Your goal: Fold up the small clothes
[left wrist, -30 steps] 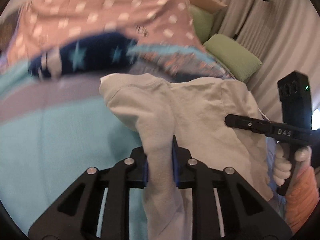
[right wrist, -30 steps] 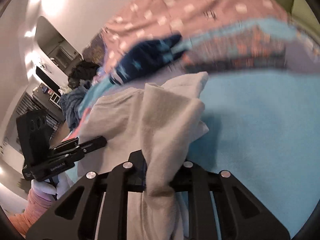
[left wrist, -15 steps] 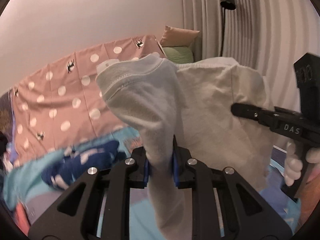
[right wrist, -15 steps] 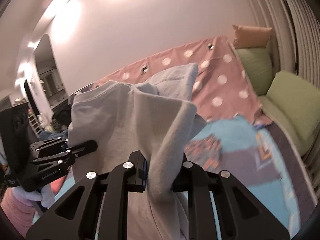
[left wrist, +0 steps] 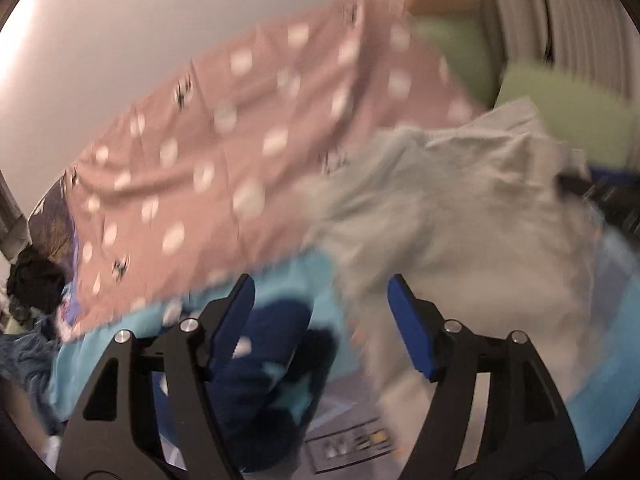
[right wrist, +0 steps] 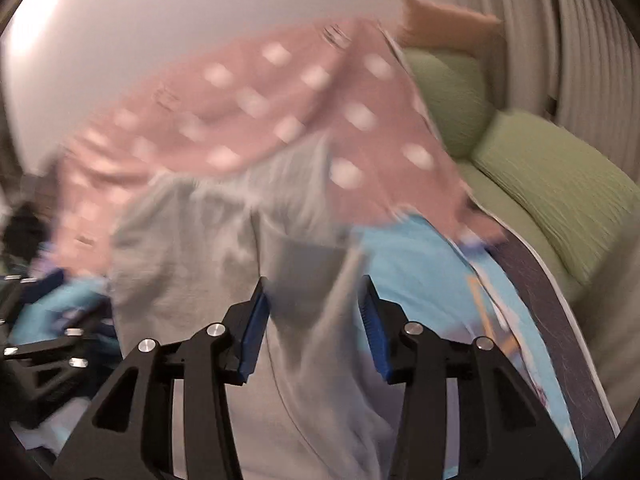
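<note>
No writing can be read, all is blurred; the left gripper has just been opening, jaws wide and holding nothing; the pale grey garment, crumpled, lies over the blue bedcover; the right gripper has just been opening, cloth loose between its jaws.

We are in a home, in a bedroom or living room: a pink dotted blanket over soft furniture, green cushions, a tan pillow, pleated curtains, a plain wall and scattered clothes.
</note>
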The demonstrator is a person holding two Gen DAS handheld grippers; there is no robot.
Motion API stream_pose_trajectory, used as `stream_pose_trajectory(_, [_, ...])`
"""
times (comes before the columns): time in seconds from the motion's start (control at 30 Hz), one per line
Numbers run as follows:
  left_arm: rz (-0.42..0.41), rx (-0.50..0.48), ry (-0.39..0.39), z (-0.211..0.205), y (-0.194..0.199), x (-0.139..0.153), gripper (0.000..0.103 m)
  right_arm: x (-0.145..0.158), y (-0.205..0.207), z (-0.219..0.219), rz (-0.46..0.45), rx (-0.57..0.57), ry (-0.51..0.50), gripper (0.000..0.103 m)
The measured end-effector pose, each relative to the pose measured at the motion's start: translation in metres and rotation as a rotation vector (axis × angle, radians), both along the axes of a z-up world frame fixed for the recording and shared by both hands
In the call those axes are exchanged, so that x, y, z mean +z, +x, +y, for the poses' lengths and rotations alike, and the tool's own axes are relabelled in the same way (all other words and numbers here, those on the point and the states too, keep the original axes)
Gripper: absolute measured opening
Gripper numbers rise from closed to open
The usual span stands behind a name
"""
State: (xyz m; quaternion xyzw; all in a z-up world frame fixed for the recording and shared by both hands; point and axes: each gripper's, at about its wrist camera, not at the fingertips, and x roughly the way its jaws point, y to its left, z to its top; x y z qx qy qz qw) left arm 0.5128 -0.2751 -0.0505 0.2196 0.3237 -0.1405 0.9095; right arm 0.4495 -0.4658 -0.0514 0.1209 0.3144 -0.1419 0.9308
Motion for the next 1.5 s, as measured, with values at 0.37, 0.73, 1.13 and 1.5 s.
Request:
stream_pose_trajectory(0.37, [0.038,-0.125,0.037,0.043,-0.071,-0.048,0.070,-0.049,-0.148,0.033,-0.007,0.051,-0.057,0.045])
stream_pose_trajectory(0.73, [-0.081,-0.166,-0.306,0.125,-0.274,0.027,0.099,-0.015,-0.338,0.109,-0.203,0.022,0.001,0.088])
stream_pose_trajectory(1.13, [-0.158,-0.103,-0.336,0.181,-0.415,0.065,0.101,0.032,-0.438,0.172,-0.223,0.058,0.019,0.100])
stream_pose_trajectory(1.5, [-0.142,-0.002,-0.307,0.217,-0.469,0.063,0.101,0.039,-0.469,0.204,-0.207,0.058,-0.002,0.100])
